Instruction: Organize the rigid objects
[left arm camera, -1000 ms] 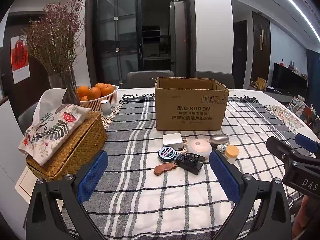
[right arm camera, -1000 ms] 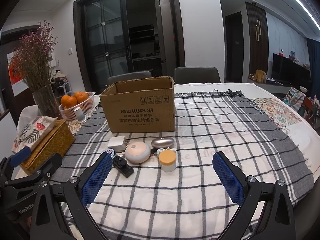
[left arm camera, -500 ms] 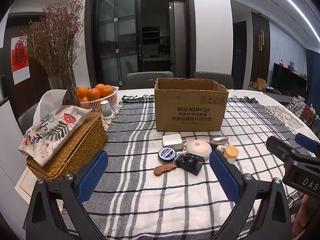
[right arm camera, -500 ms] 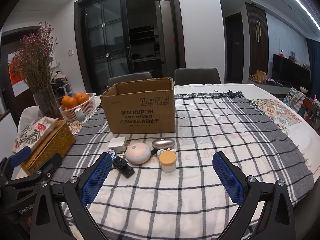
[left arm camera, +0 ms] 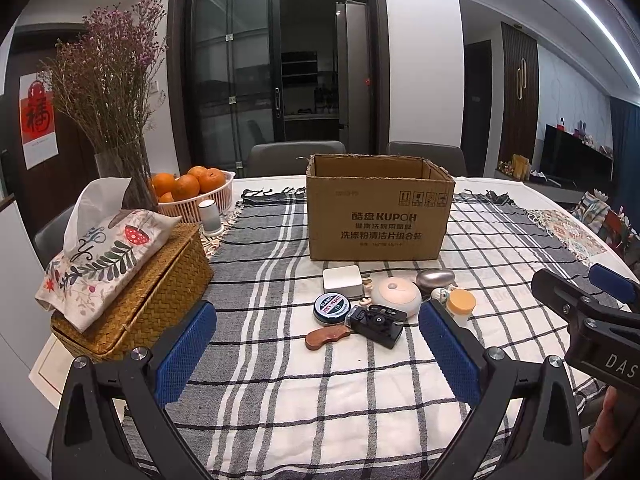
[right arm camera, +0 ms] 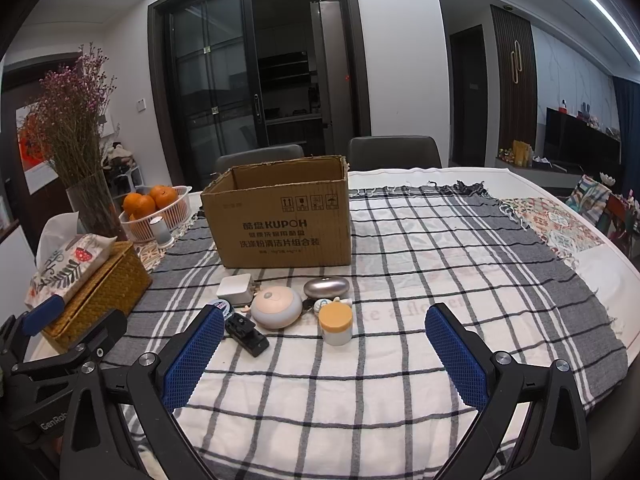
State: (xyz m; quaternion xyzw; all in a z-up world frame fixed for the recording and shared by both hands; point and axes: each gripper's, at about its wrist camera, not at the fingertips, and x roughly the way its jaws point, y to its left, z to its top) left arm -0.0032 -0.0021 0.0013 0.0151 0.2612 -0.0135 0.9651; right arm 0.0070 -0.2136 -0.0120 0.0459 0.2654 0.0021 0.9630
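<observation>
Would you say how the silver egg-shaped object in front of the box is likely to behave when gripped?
The silver egg-shaped object looks smooth and shiny, so it may slip between the pads. Its rounded shape suggests it could roll if nudged. It appears rigid.

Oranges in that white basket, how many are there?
4 show: oranges heaped in the white basket beside the dried-flower vase, three on top and one tucked low at the front. More may be hidden beneath.

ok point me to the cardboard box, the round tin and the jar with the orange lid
cardboard box (left arm camera: 379,220), left wrist view, on the printed front face
round tin (left arm camera: 331,306), left wrist view, on the middle of its labelled lid
jar with the orange lid (right arm camera: 335,317), right wrist view, on the top of the lid
</observation>
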